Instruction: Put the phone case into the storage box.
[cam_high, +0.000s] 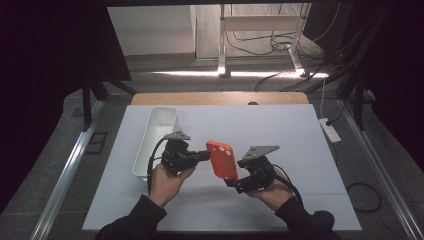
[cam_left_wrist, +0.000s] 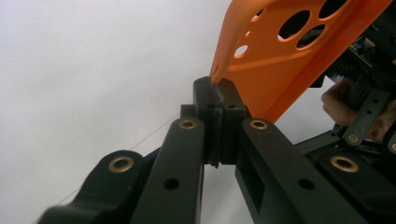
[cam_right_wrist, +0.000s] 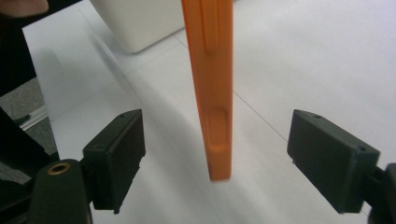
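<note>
No brand, label or writing can be read on anything here.

The left hand-held gripper (cam_high: 204, 155) has its jaws pressed fully together on a corner edge of the orange phone case (cam_high: 222, 160); in the left gripper view the two pads meet around the thin rim of the case (cam_left_wrist: 280, 65), just below its round camera cut-outs. The case stands off the white surface (cam_high: 280, 135), held up between the two hands, its back with the cut-outs towards the camera in the high view.

The right hand-held gripper (cam_high: 234, 183) sits at the case's lower end with its jaws spread wide. In the right gripper view the case (cam_right_wrist: 211, 88) hangs edge-on midway between the two pads (cam_right_wrist: 116, 154), clear of both, so nothing is gripped on that side. No earlier picture bears on it; the pads simply stand apart from the case.

Beyond the left hand-held gripper, away from the person, lies a white tray (cam_high: 156, 135), lengthwise on the surface; its corner also shows past the case in the right gripper view.

The case's top is cut off by the frame in both gripper views, and its inner face is hard to make out. The left hand-held gripper hides part of the tray's near end in the high view.
</note>
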